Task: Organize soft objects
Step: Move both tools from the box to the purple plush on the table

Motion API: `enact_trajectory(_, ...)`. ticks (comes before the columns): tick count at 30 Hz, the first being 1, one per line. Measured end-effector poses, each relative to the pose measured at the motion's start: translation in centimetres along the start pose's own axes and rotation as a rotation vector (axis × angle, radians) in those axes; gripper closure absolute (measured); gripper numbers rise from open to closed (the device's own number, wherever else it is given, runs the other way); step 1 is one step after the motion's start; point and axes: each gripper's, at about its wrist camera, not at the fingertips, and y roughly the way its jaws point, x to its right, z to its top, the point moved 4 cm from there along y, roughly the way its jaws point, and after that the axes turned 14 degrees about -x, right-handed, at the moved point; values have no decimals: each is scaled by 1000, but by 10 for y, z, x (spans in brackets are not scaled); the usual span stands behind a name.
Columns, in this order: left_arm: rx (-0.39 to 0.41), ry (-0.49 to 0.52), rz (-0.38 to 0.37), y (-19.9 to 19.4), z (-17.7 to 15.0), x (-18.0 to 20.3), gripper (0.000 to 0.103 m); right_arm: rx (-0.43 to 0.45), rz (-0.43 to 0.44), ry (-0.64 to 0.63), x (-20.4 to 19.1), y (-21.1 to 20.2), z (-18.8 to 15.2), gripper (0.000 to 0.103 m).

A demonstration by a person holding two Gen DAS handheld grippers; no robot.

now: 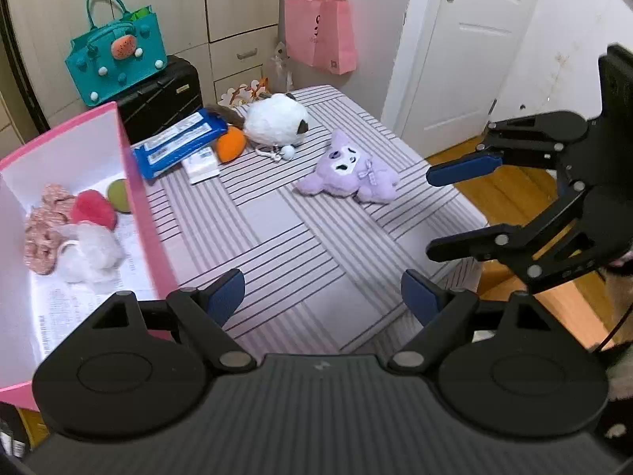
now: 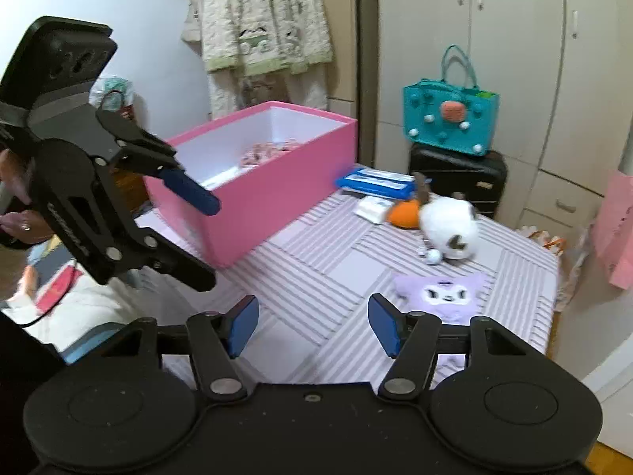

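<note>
A purple plush [image 1: 348, 172] [image 2: 443, 297] lies face up on the striped cloth. Farther back sit a white plush [image 1: 275, 122] [image 2: 449, 229] and an orange plush [image 1: 231, 144] [image 2: 405, 213]. The pink box [image 1: 134, 182] [image 2: 277, 198] stands at the left and holds a red fluffy piece [image 1: 93, 208], a white fluffy piece [image 1: 93, 253] and pink scrunchies [image 1: 43, 229]. My left gripper [image 1: 322, 293] [image 2: 209, 243] hovers open beside the box, nothing between its fingers. My right gripper [image 2: 312, 320] [image 1: 433, 213] is open and empty, just short of the purple plush.
A blue wipes pack [image 1: 178, 144] and a white tissue pack [image 1: 201, 166] lie by the box. A teal bag [image 1: 114, 55] sits on a black suitcase [image 1: 162, 95]. A pink tote [image 1: 320, 31] hangs by the white door [image 1: 455, 59]. The table's right edge drops to wooden floor [image 1: 498, 194].
</note>
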Motion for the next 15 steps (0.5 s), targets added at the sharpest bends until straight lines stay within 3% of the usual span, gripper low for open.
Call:
enact_trajectory(4, 26, -34, -30, 17, 8, 3, 17, 26, -71, -6, 18, 15, -11, 35)
enact_trajectory(8, 80, -106, -67, 38, 15, 1, 17, 60, -87, -2, 35, 31, -19, 35)
enact_trajectory(15, 175, -188, -46, 71, 27, -2, 18, 149, -91, 27, 66, 57, -29, 35)
